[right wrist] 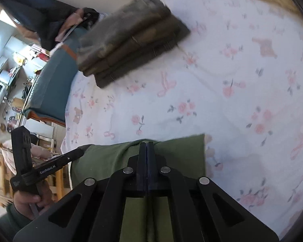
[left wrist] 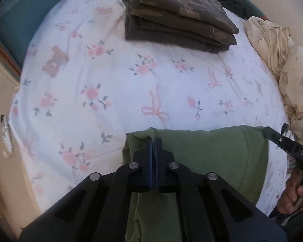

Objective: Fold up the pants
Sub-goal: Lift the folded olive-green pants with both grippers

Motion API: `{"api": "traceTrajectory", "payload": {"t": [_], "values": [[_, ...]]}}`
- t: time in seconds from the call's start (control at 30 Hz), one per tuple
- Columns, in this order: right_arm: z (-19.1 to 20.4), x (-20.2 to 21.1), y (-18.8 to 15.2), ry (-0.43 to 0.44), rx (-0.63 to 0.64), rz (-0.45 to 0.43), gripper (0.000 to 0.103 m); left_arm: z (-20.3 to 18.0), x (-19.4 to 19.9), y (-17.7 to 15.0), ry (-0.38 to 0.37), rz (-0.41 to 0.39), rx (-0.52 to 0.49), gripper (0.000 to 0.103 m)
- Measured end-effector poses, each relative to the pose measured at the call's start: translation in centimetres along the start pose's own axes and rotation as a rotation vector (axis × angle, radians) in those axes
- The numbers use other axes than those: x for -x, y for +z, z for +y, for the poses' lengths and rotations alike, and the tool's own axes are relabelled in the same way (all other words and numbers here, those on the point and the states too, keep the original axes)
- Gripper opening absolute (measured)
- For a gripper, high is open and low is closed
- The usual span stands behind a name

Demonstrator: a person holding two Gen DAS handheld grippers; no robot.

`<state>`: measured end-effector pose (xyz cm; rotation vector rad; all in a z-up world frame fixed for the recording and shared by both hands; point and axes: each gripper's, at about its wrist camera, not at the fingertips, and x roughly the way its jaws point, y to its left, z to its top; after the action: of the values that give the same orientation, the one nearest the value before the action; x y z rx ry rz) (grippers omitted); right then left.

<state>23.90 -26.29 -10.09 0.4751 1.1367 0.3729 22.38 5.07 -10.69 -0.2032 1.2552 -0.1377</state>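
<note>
Green pants hang folded between my two grippers, held just above the near edge of the bed. My left gripper is shut on the pants' top edge near their left corner. The right gripper shows at the right of the left wrist view, pinching the far corner. In the right wrist view my right gripper is shut on the same green pants, and the left gripper grips their left end. The lower part of the pants is hidden behind the grippers.
A stack of folded dark and camouflage pants lies at the far side of the floral bedsheet, also seen in the right wrist view. A crumpled cream blanket lies at the right. A teal bed edge borders a cluttered room.
</note>
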Motion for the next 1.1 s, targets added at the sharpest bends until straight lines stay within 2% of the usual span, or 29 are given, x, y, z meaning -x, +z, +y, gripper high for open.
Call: {"api": "traceTrajectory", "payload": {"t": [0.1,0.2,0.27,0.33,0.4,0.43,0.47,0.53,0.57,0.63,0.7,0.73,0.77,0.8,0.83,0.9,0.97,1.0,1.03,1.07,1.1], "values": [[-0.9,0.7,-0.2,-0.019,-0.001,-0.015,0.0,0.0,0.2,-0.1,0.037,-0.019,-0.005,0.0],[-1.9,0.1,-0.5,-0.064,-0.031,-0.021,0.0,0.0,0.0,-0.1,0.105,-0.03,-0.015,0.0],[-2.1,-0.8,-0.8,-0.063,-0.046,0.006,0.0,-0.5,0.1,-0.3,0.122,-0.036,-0.027,0.0],[-1.0,-0.5,-0.9,-0.089,0.011,-0.003,0.001,-0.3,1.3,-0.1,0.129,-0.091,0.003,0.003],[-0.5,0.7,-0.8,-0.084,0.026,-0.032,0.005,0.0,2.5,-0.1,0.171,-0.125,0.025,0.003],[-0.3,1.7,-0.6,-0.075,0.03,-0.061,0.005,0.0,3.4,-0.3,0.169,-0.162,0.025,0.003],[0.1,2.2,-0.6,-0.067,0.04,-0.072,0.005,-0.4,4.1,-0.5,0.146,-0.187,0.009,0.003],[1.7,2.2,-1.0,-0.033,0.094,-0.052,0.005,-2.4,5.1,-1.4,0.034,-0.218,-0.081,0.003],[2.5,1.8,-1.3,-0.023,0.122,-0.033,0.005,-3.7,5.0,-2.1,-0.031,-0.207,-0.135,0.003],[4.8,-0.2,-2.5,-0.021,0.215,0.016,0.005,-5.7,3.7,-3.3,-0.095,-0.159,-0.22,0.004],[6.1,-2.3,-3.7,-0.055,0.282,0.048,0.005,-6.8,1.7,-4.0,-0.059,-0.114,-0.26,0.005],[6.2,-3.1,-4.0,-0.094,0.297,0.041,0.005,-6.6,0.3,-4.1,-0.008,-0.093,-0.267,0.006],[5.9,-3.5,-4.2,-0.139,0.304,0.026,0.0,-6.1,-0.7,-4.2,0.052,-0.078,-0.267,0.006],[5.3,-3.9,-4.2,-0.19,0.302,0.01,0.0,-5.0,-2.2,-4.2,0.15,-0.034,-0.251,0.006],[3.9,-4.1,-4.0,-0.243,0.274,0.0,0.0,-3.9,-2.9,-4.1,0.188,-0.003,-0.217,0.006],[1.4,-3.9,-3.9,-0.271,0.207,0.006,0.0,-1.2,-3.5,-3.8,0.215,0.033,-0.121,0.006],[-1.0,-2.8,-3.9,-0.301,0.155,0.011,0.0,1.3,-2.6,-3.3,0.217,0.018,-0.047,0.008],[-1.9,-1.8,-4.0,-0.299,0.135,-0.006,0.002,2.4,-1.9,-3.2,0.206,0.002,-0.022,0.018],[-2.9,-0.4,-3.8,-0.278,0.103,-0.027,0.005,2.8,-1.4,-3.1,0.192,-0.009,-0.001,0.039],[-3.7,0.6,-3.8,-0.248,0.073,-0.038,0.005,3.6,-0.8,-3.1,0.176,-0.021,0.029,0.052],[-4.4,1.6,-3.8,-0.197,0.036,-0.046,0.007,4.7,0.0,-3.3,0.137,-0.05,0.079,0.075]]}}
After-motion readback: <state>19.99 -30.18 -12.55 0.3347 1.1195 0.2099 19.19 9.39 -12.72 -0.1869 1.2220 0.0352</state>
